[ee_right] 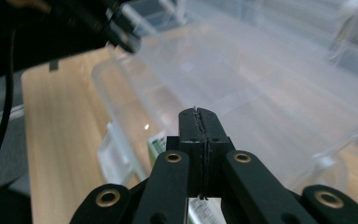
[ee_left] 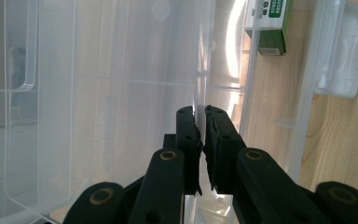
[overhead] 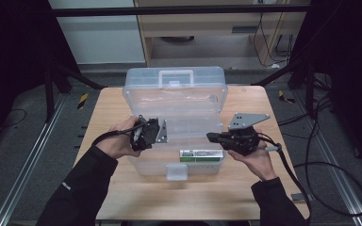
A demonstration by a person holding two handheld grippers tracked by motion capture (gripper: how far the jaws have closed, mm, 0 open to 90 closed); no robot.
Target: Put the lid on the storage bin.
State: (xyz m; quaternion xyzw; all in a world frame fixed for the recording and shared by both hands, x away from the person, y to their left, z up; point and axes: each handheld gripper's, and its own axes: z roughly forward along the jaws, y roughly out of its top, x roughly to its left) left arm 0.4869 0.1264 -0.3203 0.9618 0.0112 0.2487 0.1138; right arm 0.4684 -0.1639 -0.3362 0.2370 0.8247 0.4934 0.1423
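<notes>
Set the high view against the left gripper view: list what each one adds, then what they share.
High view: the person's left hand and right hand, the right gripper, the raised lid with its handle, the floor. Left gripper view: the left gripper with its black jaws up close, nearly touching. Shared: the clear box, the green-and-white carton, the front latch.

The high view is dim at its edges, dark floor and corners, with light falling from above onto the wooden table (overhead: 122, 108). Glare streaks the clear plastic box (ee_left: 98, 93) in the left gripper view (a bright white band near its wall). The right gripper view is soft and blurred beyond the jaws.
</notes>
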